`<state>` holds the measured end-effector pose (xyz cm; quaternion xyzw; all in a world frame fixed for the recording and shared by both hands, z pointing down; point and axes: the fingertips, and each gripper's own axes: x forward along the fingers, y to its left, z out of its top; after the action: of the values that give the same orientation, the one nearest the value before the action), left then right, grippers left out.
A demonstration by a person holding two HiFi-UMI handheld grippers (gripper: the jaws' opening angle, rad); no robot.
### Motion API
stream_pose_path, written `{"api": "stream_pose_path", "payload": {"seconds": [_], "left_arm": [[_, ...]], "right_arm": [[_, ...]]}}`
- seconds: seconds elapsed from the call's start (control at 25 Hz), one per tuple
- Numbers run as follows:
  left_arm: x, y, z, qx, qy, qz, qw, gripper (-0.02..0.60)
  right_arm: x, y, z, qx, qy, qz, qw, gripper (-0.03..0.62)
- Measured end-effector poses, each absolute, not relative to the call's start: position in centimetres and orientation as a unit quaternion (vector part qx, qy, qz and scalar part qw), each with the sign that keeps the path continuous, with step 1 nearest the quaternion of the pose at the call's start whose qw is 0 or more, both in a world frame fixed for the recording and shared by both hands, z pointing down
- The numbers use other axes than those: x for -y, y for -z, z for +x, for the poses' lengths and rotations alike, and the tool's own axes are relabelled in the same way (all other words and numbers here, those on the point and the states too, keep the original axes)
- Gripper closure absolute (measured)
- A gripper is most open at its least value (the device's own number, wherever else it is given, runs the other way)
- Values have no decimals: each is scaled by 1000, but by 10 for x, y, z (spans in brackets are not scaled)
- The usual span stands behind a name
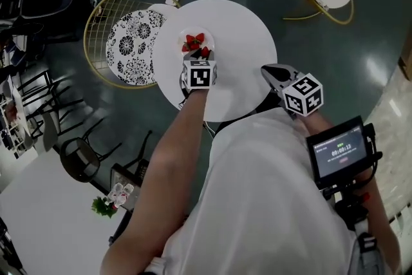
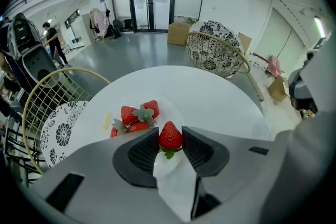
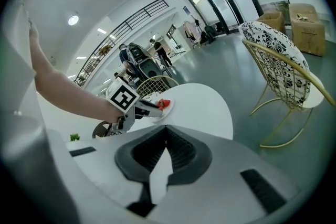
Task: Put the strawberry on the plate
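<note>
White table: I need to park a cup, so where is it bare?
The white table is bare from the plate across to its far and right rim. Crowded: the left side, where the plate holds strawberries and the left hand-held gripper grips another strawberry over it.

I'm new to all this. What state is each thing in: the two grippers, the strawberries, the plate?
Left gripper: shut on one strawberry.
Held strawberry: pinched between the jaws, tip up, at the plate's near edge.
Right gripper: jaws together, empty.
Plate: flat on the white table, holding fruit.
Other strawberries: clustered on the plate.
</note>
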<state>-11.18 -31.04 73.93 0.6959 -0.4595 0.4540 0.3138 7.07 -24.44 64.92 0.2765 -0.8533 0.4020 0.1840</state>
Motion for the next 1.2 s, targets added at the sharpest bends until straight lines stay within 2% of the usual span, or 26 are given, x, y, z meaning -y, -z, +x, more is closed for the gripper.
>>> {"api": "stream_pose_path", "payload": {"seconds": [0.8,0.96,1.2], "left_arm": [[313,-747,-110,444,-487,687,305,440],[312,-747,-111,442,-495,689,291,405],[311,-742,-117,453,-491,691,276,397]], "right_arm": [[246,-648,67,854,-403,274,182,589],[244,-649,66,854,-403,271,184,589],[242,-650,65,855,-402,268,185,589]]}}
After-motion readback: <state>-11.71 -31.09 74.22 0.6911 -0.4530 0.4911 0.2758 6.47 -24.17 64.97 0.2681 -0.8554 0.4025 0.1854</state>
